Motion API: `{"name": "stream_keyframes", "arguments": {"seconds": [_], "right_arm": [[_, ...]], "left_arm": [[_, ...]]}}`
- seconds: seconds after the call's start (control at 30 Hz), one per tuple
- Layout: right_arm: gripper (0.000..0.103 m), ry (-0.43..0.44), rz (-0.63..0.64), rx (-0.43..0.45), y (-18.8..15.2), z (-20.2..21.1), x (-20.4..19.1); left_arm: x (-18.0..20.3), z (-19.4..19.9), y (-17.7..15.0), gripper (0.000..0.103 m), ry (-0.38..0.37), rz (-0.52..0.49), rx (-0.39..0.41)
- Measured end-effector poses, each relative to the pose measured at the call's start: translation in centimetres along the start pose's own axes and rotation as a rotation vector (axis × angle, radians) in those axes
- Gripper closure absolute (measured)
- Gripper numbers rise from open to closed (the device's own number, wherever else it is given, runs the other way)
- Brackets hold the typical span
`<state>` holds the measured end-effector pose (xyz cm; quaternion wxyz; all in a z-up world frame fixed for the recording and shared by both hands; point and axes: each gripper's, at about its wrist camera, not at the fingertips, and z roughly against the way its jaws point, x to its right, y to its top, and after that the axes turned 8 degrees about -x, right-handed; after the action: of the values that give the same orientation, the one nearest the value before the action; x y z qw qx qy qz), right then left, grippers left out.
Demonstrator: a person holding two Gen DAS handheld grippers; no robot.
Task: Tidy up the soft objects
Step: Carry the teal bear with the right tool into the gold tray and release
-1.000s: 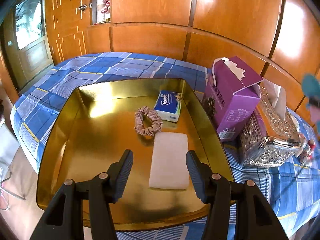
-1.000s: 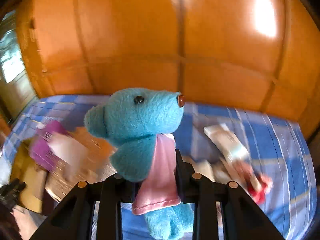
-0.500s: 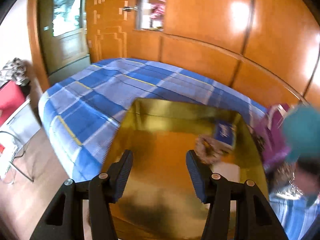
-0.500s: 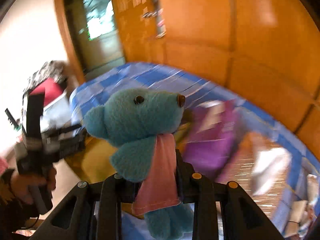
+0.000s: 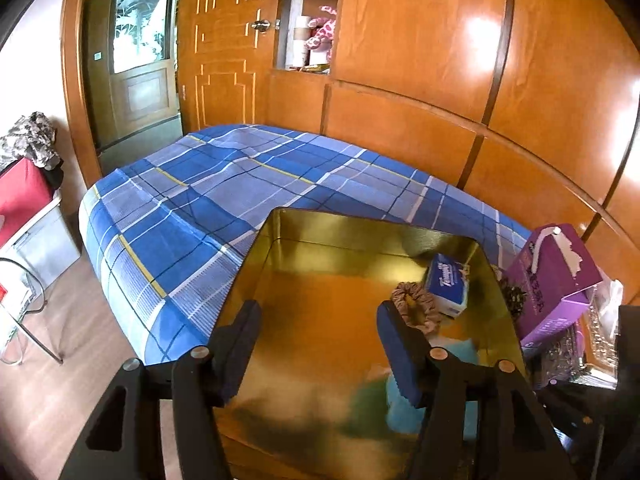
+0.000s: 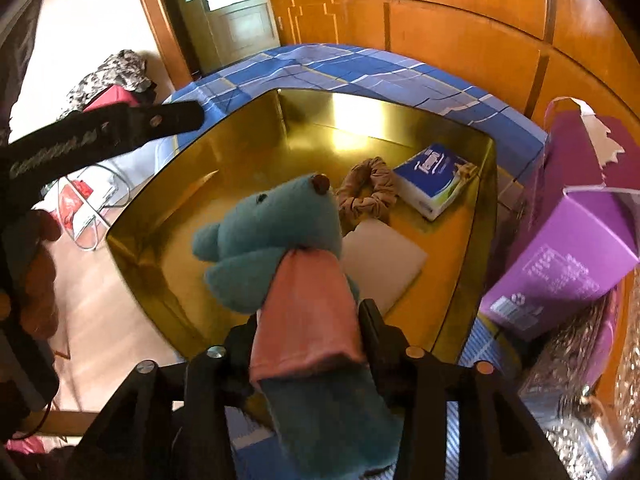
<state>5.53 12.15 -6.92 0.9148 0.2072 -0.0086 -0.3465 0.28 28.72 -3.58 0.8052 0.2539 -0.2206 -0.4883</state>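
We are letting the teal plush bear [image 6: 272,236] down into the gold tin tray [image 6: 486,216] on the bed. The right hand-held gripper [image 6: 308,332] is opening, the bear between its jaws and tipping toward twelve o'clock. We should clear the scrunchie [image 6: 368,192] and white pad [image 6: 384,264]. The left hand-held gripper [image 5: 320,344] hangs released, opening wider, and holds nothing.

Left gripper [image 5: 318,350] opening, empty; right gripper [image 6: 306,330] opening, angled down.
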Motion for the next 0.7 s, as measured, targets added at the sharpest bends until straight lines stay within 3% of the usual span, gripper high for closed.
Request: {"name": "stream_keyframes", "arguments": {"seconds": [0.07,0.3,0.7], "right_arm": [[0.039,0.003,-0.009,0.018,-0.5,0.5,0.0],[0.039,-0.015,-0.078,0.077,-2.1,3.4,0.8],[0.039,-0.172,-0.142,0.198,-6.1,7.8,1.4]], "left_arm": [[0.4,0.3,0.0,0.041,-0.006,-0.01,0.003],[1.7,1.0,-0.3,0.04,-0.023,-0.043,0.017],[5.0,2.4,-1.5,0.036,-0.088,-0.126,0.035]]}}
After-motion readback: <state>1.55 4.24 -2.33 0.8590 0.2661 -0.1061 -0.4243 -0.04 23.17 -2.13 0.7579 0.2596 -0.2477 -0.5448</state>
